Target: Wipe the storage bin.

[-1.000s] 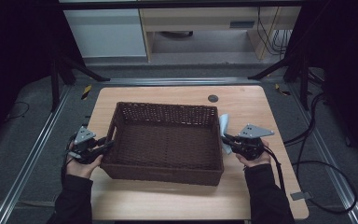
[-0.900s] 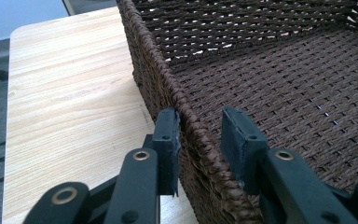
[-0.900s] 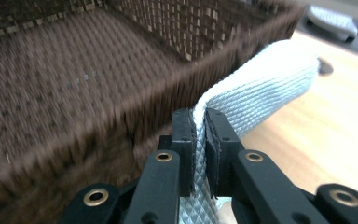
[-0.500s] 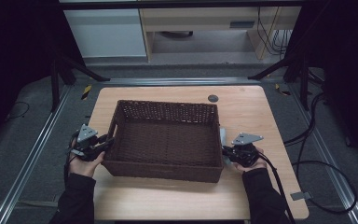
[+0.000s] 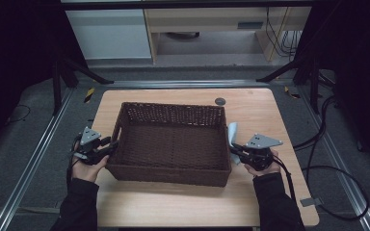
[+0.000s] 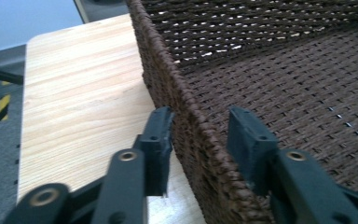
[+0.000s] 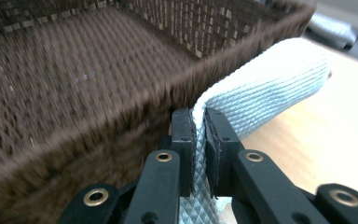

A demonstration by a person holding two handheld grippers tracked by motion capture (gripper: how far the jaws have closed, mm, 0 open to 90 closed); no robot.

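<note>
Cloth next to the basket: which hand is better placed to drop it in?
Right. The right claw is already shut on the pale cloth beside the basket wall. The left claw has just opened, straddling the opposite rim without gripping.

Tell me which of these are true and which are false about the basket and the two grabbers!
1. The basket has nothing inside it. True.
2. The right gripper pinches a light blue cloth. True.
3. The left gripper is clamped tight on the basket's wall. False: its jaws straddle the wall with gaps showing, and they have just been opening.
4. The cloth lies inside the basket. False: it is outside, beside the basket's right wall.
5. The basket sits on a wooden table. True.
</note>
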